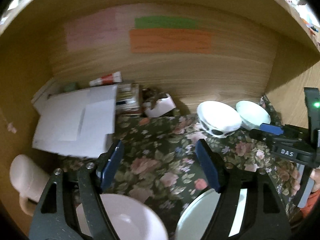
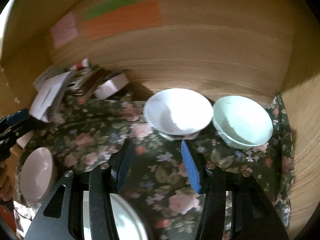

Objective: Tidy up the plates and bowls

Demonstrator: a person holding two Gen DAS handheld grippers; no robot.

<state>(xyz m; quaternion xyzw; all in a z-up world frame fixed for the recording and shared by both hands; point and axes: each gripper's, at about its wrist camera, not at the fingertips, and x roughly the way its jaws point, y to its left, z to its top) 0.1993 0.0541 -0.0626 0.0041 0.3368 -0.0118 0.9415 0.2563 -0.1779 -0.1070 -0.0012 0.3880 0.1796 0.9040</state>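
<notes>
The left gripper and the right gripper both hang released, nothing between their blue pads, over the floral-clothed bench. A white bowl and pale green bowl touch at upper right; a pink bowl and a plate lie at the frame's bottom.

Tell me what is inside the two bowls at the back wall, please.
The white bowl and the pale green bowl both look empty; glare hides part of the white one's inside. Each stands on the floral cloth.
</notes>
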